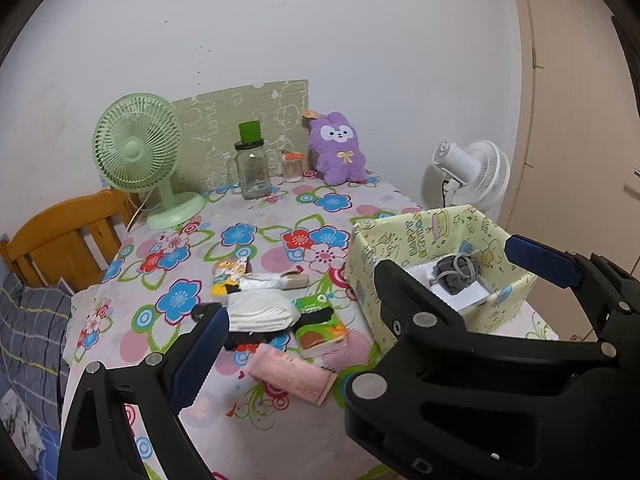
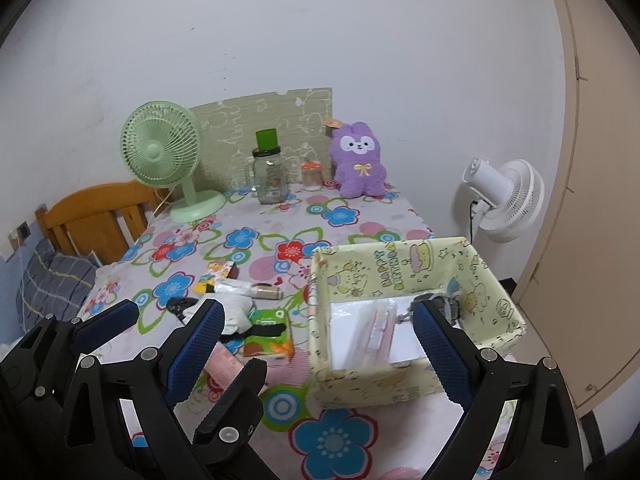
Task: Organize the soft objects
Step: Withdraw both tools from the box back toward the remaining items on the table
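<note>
A yellow patterned box (image 1: 412, 236) (image 2: 400, 384) stands at the table's right. It holds a grey knotted cloth (image 1: 458, 274) and a pink and white packet (image 2: 374, 330). Left of it lie white folded cloth (image 1: 262, 312), a black sock (image 1: 256, 338), a rolled pink towel (image 1: 294, 374) and a green tissue pack (image 1: 320, 326) (image 2: 270, 336). A purple plush (image 1: 340, 148) (image 2: 360, 160) sits at the back. My left gripper (image 1: 364, 292) is open and empty above the pile. My right gripper (image 2: 318, 354) is open and empty by the box's near left corner.
A green desk fan (image 1: 138, 152), a glass jar with a green lid (image 1: 252, 170) and a small jar (image 1: 292, 166) stand at the back. A white fan (image 1: 472, 172) stands beyond the right edge. A wooden bed frame (image 1: 60, 236) is left. The left gripper also shows in the right view (image 2: 108, 322).
</note>
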Demonstrator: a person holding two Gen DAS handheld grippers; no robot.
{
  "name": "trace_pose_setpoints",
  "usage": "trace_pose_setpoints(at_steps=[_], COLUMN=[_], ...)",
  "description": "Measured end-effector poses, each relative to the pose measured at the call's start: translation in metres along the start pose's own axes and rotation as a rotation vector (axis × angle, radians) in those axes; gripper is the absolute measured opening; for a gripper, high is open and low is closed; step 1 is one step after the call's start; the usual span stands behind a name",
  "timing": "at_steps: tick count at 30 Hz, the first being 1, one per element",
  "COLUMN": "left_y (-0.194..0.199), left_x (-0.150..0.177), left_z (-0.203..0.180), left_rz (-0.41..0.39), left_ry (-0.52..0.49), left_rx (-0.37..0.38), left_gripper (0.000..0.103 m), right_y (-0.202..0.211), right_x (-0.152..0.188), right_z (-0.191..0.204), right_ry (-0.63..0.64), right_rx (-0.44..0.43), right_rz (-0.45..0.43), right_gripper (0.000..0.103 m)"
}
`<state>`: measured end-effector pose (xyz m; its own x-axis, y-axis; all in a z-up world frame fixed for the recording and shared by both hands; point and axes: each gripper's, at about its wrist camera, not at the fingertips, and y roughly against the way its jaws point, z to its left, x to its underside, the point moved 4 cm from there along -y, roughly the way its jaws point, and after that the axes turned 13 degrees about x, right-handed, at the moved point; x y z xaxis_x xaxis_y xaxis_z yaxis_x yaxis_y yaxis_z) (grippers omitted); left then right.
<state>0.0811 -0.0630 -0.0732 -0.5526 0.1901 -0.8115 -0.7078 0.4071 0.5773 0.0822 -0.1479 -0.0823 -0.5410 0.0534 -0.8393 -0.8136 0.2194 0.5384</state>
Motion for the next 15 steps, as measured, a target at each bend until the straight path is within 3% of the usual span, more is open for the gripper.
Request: trace_pose_setpoints(at_steps=[15], left_y=[-0.001], left_x=[0.033], left_z=[0.028], left_rz=[0.021], left_ry=[0.05], left_rx=[-0.041], left_gripper=[0.097], right_y=[-0.009], right_x=[0.026], right_z=[0.034], right_ry=[0.042], right_rx=[-0.059], right_rz=[0.019], right_gripper=[0.097])
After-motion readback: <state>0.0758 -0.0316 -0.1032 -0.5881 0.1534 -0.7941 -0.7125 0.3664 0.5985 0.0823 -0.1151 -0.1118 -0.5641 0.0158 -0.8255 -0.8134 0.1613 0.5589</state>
